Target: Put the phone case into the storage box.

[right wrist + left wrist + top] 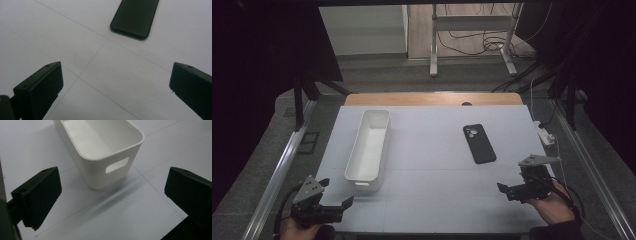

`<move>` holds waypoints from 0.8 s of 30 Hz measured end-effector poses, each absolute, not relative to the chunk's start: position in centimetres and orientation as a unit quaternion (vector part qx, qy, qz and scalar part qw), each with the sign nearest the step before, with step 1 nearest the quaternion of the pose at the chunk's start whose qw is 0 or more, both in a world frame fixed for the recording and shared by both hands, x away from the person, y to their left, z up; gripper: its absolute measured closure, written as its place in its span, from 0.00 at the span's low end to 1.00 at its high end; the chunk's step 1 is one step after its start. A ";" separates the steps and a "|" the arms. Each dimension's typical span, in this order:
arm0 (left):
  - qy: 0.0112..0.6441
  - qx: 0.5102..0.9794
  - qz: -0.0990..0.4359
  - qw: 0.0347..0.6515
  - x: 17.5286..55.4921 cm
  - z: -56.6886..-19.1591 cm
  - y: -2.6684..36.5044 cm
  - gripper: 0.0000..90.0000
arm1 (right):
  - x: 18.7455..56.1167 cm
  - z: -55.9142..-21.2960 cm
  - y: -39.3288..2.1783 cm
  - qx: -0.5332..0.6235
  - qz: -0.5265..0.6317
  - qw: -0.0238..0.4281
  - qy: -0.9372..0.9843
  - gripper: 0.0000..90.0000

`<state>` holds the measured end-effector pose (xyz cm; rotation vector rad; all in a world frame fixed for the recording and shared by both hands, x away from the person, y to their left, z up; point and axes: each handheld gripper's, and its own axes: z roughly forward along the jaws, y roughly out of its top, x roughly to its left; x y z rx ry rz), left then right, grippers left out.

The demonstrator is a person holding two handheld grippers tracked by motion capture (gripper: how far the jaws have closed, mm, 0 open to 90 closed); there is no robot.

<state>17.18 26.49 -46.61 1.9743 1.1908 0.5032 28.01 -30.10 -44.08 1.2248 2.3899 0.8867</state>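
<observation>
Setting: a dim room with dark curtains at both sides; a pale grey table [437, 165] with thin seam lines stands in the middle, a wooden edge along its far side and a metal stand with cables on the floor beyond it.

High view, bin: a long white bin [368, 150] lies on the left half of the table, empty. Its long axis runs from the near side to the far side, leaning slightly right as it goes away.

High view, phone: a black phone [479, 143] lies flat on the right half, back side up, camera end at the far end. Its long axis also runs near to far, the far end tilted a little left.

High view, grippers: the left gripper [335, 193] sits at the near left corner, just beside the bin's near end. The right gripper [510, 190] sits at the near right edge, near the phone but apart from it. Both are held in hands.

Left gripper view: the jaws are spread wide with nothing between them. The bin's near end faces the camera, showing a slot handle cut into its end wall, a detail barely visible from above.

Right gripper view: the jaws stand wide apart, holding nothing. The phone's near end lies ahead on the table, untouched.
</observation>
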 end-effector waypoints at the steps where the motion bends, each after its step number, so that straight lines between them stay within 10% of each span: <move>1: 0.467 0.773 0.197 0.381 17.2 -46.6 26.5 0.02 | 28.2 -44.1 -30.1 0.427 0.310 0.157 0.835 0.00; 24: 0.469 0.771 0.196 0.384 17.2 -46.6 26.6 0.02 | 31.9 -44.4 -28.6 0.417 0.287 0.149 0.849 0.00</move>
